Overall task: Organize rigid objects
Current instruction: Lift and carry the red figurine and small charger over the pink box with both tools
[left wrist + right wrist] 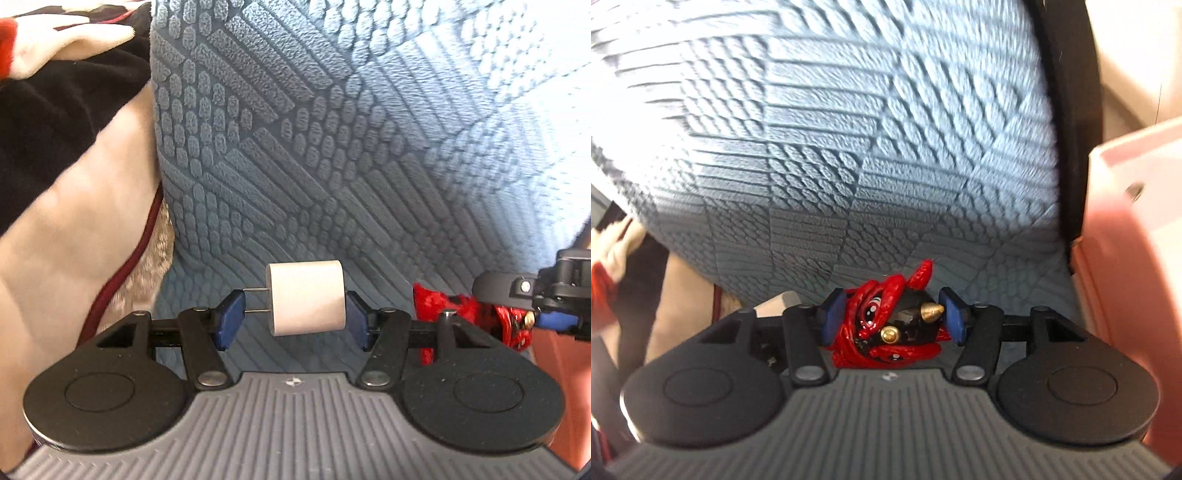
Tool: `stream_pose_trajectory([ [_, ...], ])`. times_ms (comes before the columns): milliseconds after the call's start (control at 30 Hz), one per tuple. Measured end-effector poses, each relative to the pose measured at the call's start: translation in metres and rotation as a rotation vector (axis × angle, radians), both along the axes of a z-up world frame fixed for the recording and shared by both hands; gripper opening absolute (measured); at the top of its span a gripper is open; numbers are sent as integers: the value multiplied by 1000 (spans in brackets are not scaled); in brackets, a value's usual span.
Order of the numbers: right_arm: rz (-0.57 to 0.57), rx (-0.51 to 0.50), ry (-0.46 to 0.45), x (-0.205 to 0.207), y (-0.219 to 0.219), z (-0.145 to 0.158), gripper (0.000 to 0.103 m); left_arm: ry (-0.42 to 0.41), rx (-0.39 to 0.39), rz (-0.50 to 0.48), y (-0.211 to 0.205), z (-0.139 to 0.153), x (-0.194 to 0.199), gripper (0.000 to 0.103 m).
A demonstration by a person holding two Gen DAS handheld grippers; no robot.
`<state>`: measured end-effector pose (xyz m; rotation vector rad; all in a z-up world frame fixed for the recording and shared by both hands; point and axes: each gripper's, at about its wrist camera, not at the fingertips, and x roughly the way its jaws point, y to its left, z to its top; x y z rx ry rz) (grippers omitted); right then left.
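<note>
So the left hand-held gripper (pixel 294 317) had a white charger plug (pixel 306 298) pinched between its blue pads (pixel 229 320). The plug was a smooth matte block with rounded corners, turned sideways so its two thin metal prongs (pixel 255 300) pointed at the left pad and looked like they reached it, while the flat back end sat against the right pad. The jaws were only partly closed, just wide enough for the plug lengthwise. No logo or text on it that I could read.

The right hand-held gripper (pixel 891 316) was clamped on a glossy red and black figurine (pixel 886 325), some kind of monster head with ridged red tentacle-like strands, a painted eye, a curved red horn sticking up and two brass-colored studs, one of them pointed. The finish looked like shiny lacquered plastic or resin. In the left wrist view the same figurine (pixel 454 306) showed up just off to the right of the plug, with the right gripper's black frame around it.

Both were held above a blue textured mat (pixel 332 140), a plush thing embossed with patches of short ribs and little oval bumps laid out in angled panels. To the left there was soft fabric in black, cream and red (pixel 55 92). On the right of the right wrist view sat a pale pink plastic bin (pixel 1126 206), blurry, no writing legible on it.
</note>
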<state>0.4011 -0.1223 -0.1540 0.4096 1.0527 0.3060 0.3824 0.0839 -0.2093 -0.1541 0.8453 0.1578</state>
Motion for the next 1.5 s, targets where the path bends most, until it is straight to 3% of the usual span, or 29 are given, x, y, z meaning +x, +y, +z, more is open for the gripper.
stream_pose_trajectory([
  [233,9,-100,-53,-24,-4,16,58,6,-55,-24,-12,18,-38,64],
  [400,53,-164,-105,-59,6,29,58,7,-49,-61,-11,30,-76,64],
  [967,236,-303,-226,-162,4,61,58,102,-114,-122,-6,32,-159,64],
  [1267,316,-342,-269,-202,13,62,58,133,-135,-79,-13,33,-207,64],
  [1500,398,-369,-286,-222,26,54,58,141,-159,-26,-5,30,-221,64],
])
